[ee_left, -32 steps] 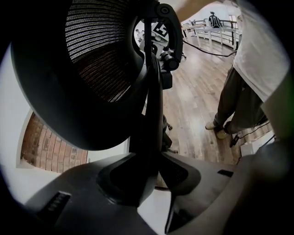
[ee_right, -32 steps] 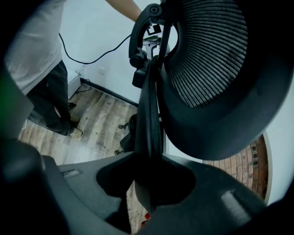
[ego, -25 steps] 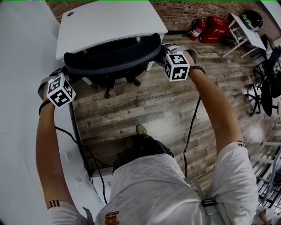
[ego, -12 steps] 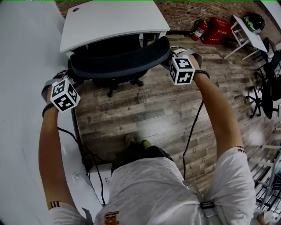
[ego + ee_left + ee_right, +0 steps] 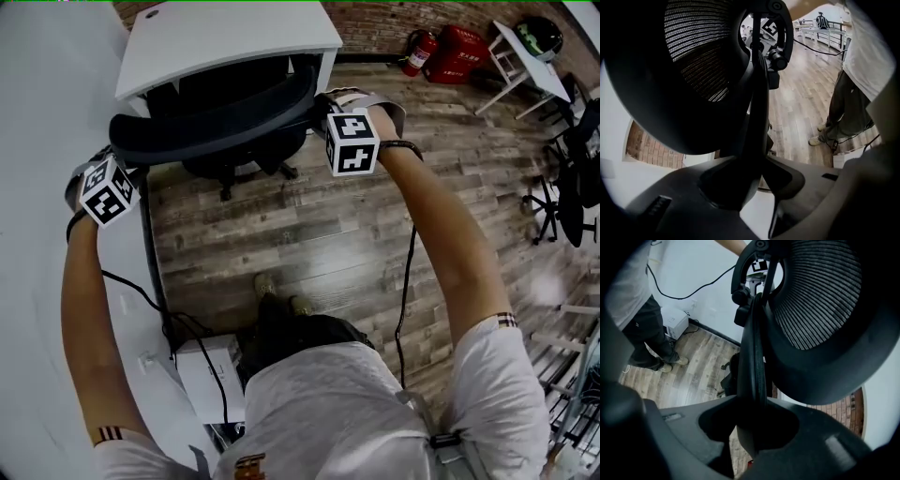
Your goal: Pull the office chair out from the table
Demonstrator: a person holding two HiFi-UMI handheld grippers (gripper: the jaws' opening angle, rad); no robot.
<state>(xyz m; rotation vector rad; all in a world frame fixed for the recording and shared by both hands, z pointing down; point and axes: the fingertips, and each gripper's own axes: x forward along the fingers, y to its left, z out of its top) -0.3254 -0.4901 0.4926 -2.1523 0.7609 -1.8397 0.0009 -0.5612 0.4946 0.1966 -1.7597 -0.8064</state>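
Jaws of the left gripper (image 5: 749, 182) stand part-way closed and clamp the dark frame edge of the office chair (image 5: 211, 127). The right gripper (image 5: 752, 427) is shut to a similar narrow gap on the opposite edge of the same backrest. In the head view the two marker cubes sit at the left and right ends of the curved back, in the upper half of the frame.

Against the frame of a second ago, both holds are unchanged. The backrest and both cubes have shifted toward the left of the frame. The back now stands a little clearer of the white table (image 5: 225, 42), with more of the seat showing between them. The person's shoes (image 5: 267, 286) have stepped to a new spot on the wooden floor (image 5: 309, 225).

The jaw tips are hidden in the head view behind the cubes and the back's rim. The seat front lies under the tabletop, and only part of the wheeled base (image 5: 253, 173) shows. Both gripper views are dark around the pads.
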